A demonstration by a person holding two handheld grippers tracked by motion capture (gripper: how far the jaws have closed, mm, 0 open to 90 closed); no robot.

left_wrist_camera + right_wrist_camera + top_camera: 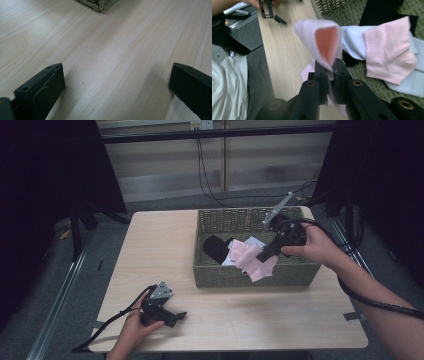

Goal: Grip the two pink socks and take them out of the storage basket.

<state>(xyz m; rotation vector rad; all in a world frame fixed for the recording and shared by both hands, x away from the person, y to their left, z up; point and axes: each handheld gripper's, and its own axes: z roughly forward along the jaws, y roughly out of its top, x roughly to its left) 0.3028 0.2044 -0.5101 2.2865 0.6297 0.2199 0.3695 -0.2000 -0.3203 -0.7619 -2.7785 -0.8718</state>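
The right hand-held gripper (331, 72) is clamped tight on a soft pink fabric sock (324, 42), which hangs over the near wall of the green woven basket (210, 272). The left hand-held gripper (172, 317), jaws wide and empty, rests on the pale wooden worktop (160, 245), well apart toward the near left.

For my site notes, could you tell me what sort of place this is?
Probably a lab recording station: a bare wooden table ringed by black curtains, cables running to a wall socket, and a woven basket of socks as props.
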